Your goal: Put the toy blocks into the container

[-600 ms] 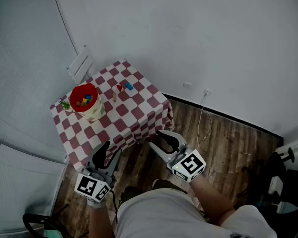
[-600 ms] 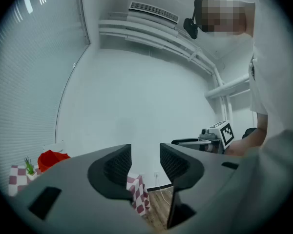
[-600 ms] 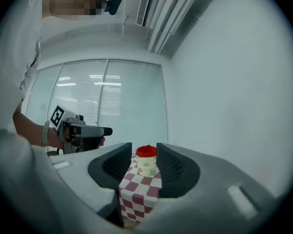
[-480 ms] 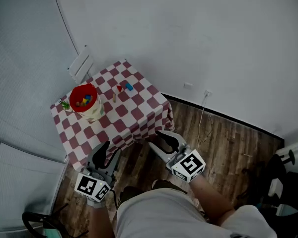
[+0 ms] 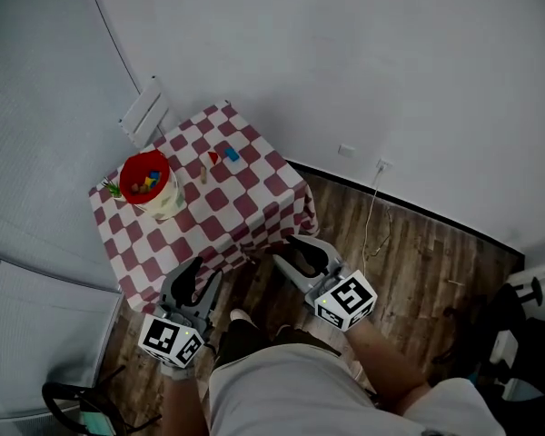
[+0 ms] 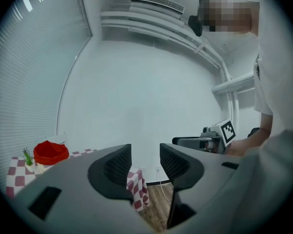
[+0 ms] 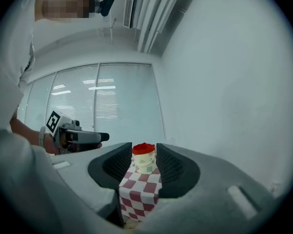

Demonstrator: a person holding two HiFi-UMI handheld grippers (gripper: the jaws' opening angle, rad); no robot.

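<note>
A small table with a red-and-white checked cloth (image 5: 245, 203) stands in the room's corner. On its left side sits a cream container with a red rim (image 5: 146, 178), several coloured blocks inside. A blue block (image 5: 231, 154), a red block (image 5: 214, 158) and a tan piece (image 5: 203, 173) lie loose near the far edge. My left gripper (image 5: 203, 280) and right gripper (image 5: 291, 254) hang below the table's near edge, both open and empty. The container (image 7: 144, 155) shows between the right jaws, far off. In the left gripper view, the left gripper (image 6: 145, 162) points past the cloth's corner (image 6: 137, 189).
A small green plant (image 5: 113, 189) stands left of the container. A white wall unit (image 5: 144, 116) sits behind the table. A socket and hanging cable (image 5: 378, 198) are on the right wall. Dark gear (image 5: 513, 334) stands at the far right on the wooden floor (image 5: 409, 252).
The head view has shifted slightly, so the table sits a bit higher and further left. A shoe now shows below the grippers. Both grippers stay open and low.
</note>
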